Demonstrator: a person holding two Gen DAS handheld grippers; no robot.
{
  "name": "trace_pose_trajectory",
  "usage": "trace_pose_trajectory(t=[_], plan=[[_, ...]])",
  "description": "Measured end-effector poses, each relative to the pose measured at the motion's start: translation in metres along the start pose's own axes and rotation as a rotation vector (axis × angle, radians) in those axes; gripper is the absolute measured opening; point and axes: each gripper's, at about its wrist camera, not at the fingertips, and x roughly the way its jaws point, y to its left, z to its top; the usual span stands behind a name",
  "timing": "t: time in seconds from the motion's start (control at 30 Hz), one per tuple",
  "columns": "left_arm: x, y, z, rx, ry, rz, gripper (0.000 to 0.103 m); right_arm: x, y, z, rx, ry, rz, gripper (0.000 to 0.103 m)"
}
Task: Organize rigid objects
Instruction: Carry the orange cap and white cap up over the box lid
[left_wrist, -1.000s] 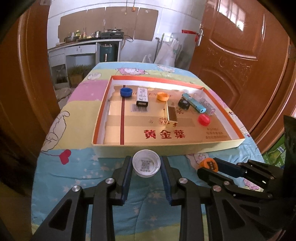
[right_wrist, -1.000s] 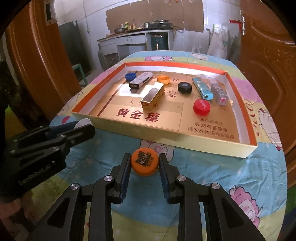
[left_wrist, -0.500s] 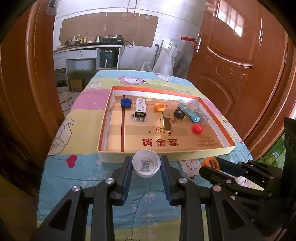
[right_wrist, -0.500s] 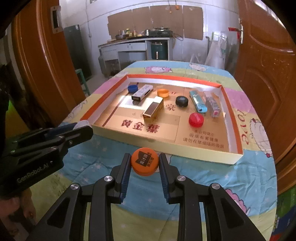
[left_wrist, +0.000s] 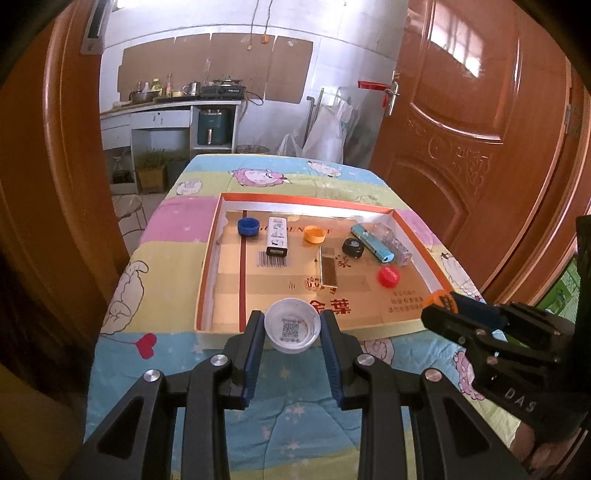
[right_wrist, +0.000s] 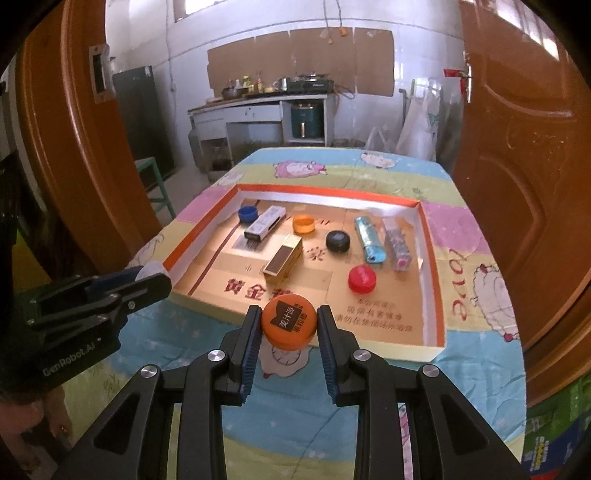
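Now, left claw (left_wrist: 292, 329): gripping white cap (left_wrist: 291, 325).
Right claw (right_wrist: 288, 327): gripping orange cap (right_wrist: 288, 322).
Risk: both clamp curved rims, so either might squirt out.
Box (left_wrist: 206, 280) at 12 o'clock: near wall may snag them.

Six bottle caps (left_wrist: 293, 325); two lighters (left_wrist: 370, 249); two small boxes (left_wrist: 277, 236); one tray (left_wrist: 207, 280).

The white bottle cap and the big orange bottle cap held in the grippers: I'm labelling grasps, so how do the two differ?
The round white plastic bottle cap shows its hollow inside with a QR code; the round orange plastic bottle cap shows its closed top with a dark printed label. The white one sits in the left gripper, the orange one in the right gripper. Both are pinched by their rims, held above the table near the tray's near wall.
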Motion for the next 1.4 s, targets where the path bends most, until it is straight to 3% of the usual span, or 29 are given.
trace_pose_trajectory(t=[0.57, 1.4], plan=[[0.018, 0.007, 0.025, -0.024, -0.006, 0.013, 0.031, 0.009, -0.019, 0.025, 0.022, -0.024, -0.018, 0.031], [0.080, 0.019, 0.044, -0.049, 0.075, 0.054, 0.031, 0.080, -0.039, 0.050, 0.014, 0.055, 0.023, 0.031]])
